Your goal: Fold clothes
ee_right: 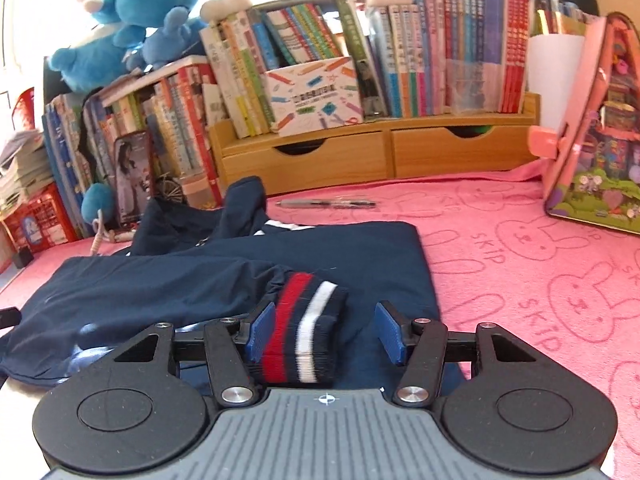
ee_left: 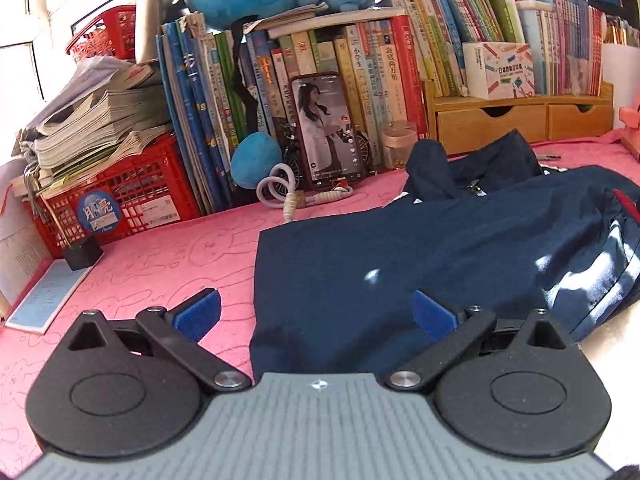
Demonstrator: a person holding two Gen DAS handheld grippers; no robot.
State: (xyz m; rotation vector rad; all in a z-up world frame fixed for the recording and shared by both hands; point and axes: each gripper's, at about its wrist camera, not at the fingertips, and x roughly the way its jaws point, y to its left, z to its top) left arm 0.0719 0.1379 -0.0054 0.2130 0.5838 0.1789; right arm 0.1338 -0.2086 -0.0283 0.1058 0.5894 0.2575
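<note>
Right wrist view: striped cuff (ee_right: 304, 336) of navy jacket (ee_right: 168, 284) between wide-spread right claw (ee_right: 322, 334), ungripped.

The navy-blue cloth jacket (ee_left: 400, 248) looked smooth and matt, with a slight sheen along its lining edge. Its striped ribbed knit cuff (ee_right: 304, 336), navy with red and white bands, showed fine ridged texture. The pink terry-like desk cover (ee_right: 520, 264) was soft, matt and embossed with rabbit outlines. The left gripper (ee_left: 316, 314) and right gripper (ee_right: 322, 332) were of matt black plastic with shiny round metal pins, grey ribbed bodies and blue grooved rubbery pads (ee_right: 390, 330). The light wooden drawer shelf (ee_right: 384, 152) looked smooth and satin. The red plastic lattice crate (ee_left: 132, 196) was glossy, the phone's glass screen (ee_left: 326, 128) shiny, the blue plush toys (ee_right: 128, 20) fuzzy.
</note>
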